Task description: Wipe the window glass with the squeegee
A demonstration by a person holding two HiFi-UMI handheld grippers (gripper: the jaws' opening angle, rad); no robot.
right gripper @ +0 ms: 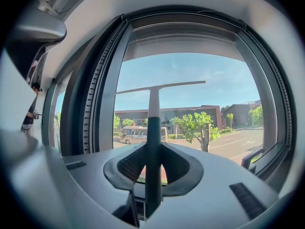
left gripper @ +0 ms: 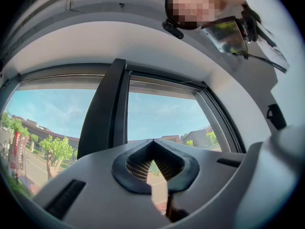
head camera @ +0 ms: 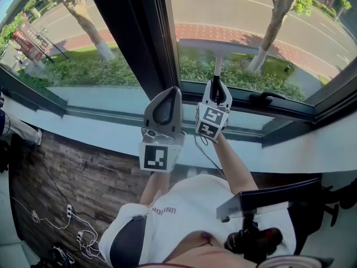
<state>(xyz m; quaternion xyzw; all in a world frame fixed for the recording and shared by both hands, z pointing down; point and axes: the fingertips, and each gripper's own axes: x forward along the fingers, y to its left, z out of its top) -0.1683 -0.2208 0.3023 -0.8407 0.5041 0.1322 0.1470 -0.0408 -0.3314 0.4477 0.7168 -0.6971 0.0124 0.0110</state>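
The right claw point(right gripper: 152, 149) pinches the squeegee point(right gripper: 153, 104) handle, blade ahead at the window glass point(right gripper: 214, 75); keep it flat, draw steadily. The left claw point(left gripper: 153, 151), pressed together, holds nothing.

Strong daylight pours through the window point(head camera: 234, 10); outdoors is bright, while the floor point(head camera: 83, 177) indoors is dimmer. The squeegee point(right gripper: 153, 109) is backlit against the sky point(right gripper: 200, 68). Both gripper views bend lines hard toward dark, round edges.
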